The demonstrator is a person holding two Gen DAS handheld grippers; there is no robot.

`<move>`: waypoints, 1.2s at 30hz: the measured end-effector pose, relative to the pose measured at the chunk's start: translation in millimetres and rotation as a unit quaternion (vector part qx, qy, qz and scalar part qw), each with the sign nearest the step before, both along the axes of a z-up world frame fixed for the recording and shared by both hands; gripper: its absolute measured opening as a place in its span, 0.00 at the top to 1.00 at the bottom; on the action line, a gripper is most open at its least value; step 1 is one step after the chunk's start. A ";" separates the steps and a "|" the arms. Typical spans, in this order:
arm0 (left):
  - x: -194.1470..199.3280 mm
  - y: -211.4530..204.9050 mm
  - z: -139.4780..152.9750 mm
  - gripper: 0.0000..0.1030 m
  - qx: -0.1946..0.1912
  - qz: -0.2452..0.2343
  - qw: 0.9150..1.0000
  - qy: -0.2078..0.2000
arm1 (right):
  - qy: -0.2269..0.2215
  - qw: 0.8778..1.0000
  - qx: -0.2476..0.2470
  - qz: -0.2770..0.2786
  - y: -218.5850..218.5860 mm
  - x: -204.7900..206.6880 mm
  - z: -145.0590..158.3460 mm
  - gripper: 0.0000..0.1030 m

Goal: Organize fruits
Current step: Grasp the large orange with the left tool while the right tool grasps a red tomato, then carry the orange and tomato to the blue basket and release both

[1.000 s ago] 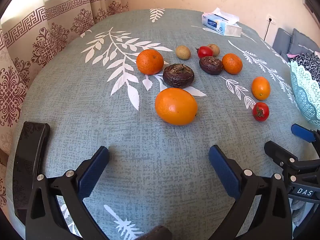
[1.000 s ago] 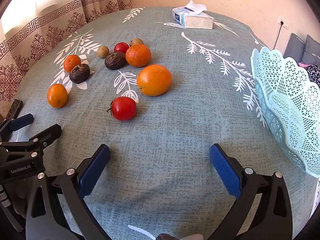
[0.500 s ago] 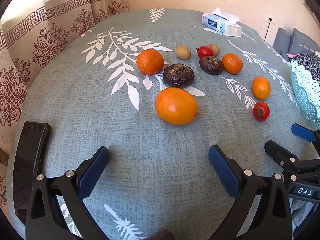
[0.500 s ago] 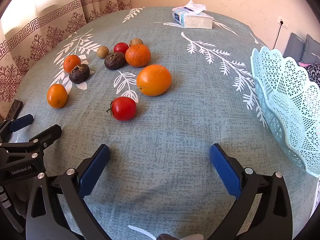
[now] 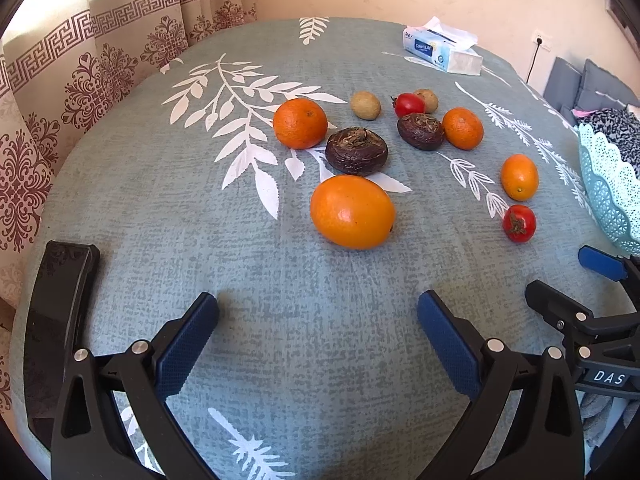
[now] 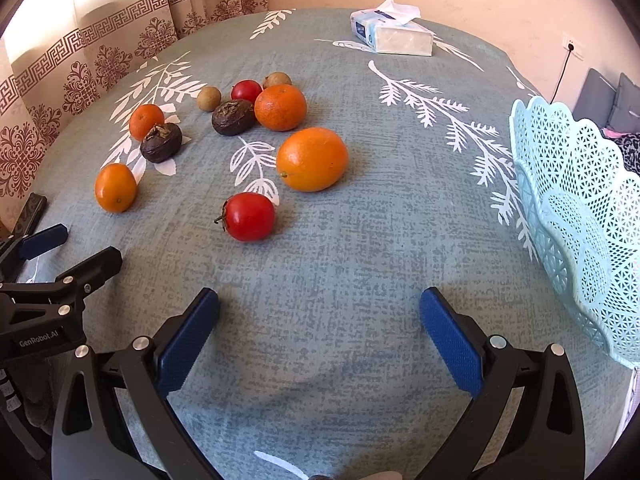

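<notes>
Several fruits lie on the grey-green tablecloth: a large orange (image 5: 352,211) (image 6: 312,159), a near tomato (image 6: 249,216) (image 5: 519,223), two dark wrinkled fruits (image 5: 356,151) (image 6: 233,117), tangerines (image 5: 300,123) (image 6: 280,107), a far tomato (image 6: 246,90) and small brown fruits (image 5: 365,105). A light blue lattice basket (image 6: 580,216) (image 5: 608,188) stands at the right. My left gripper (image 5: 318,312) is open and empty, short of the large orange. My right gripper (image 6: 319,308) is open and empty, short of the near tomato.
A tissue box (image 6: 392,32) (image 5: 442,51) lies at the far side. A black phone-like slab (image 5: 56,320) lies at the left table edge by the patterned curtain (image 5: 80,60). Each gripper shows at the edge of the other's view (image 5: 592,312) (image 6: 52,280).
Almost nothing has changed; both grippers stay open and nearly still, with only a very slight drift of the views.
</notes>
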State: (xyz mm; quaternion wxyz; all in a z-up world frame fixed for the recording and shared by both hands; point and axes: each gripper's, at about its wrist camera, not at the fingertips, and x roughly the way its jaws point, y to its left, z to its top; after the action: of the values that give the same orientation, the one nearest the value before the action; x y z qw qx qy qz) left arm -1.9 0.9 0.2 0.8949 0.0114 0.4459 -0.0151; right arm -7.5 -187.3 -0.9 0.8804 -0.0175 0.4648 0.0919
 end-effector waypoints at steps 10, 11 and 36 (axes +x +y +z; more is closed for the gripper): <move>15.6 11.7 12.0 0.12 -0.024 -0.015 1.000 -0.006 | 0.006 0.999 0.001 0.038 -0.8 -2.8 2.2 0.02; 18.8 10.7 12.5 0.14 -0.025 -0.015 1.000 -0.006 | 0.006 0.999 0.001 0.040 -1.0 -3.3 2.1 0.02; 20.1 3.0 22.1 0.58 -0.057 -0.025 0.995 -0.081 | -0.012 0.993 0.073 0.092 29.1 20.4 21.9 0.47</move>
State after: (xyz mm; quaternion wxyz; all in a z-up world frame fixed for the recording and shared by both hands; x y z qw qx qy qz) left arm 18.3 3.9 22.3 0.9264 -0.0277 0.3703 -0.0621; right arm 13.0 -158.2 21.0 0.8726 0.0030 0.4428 0.2063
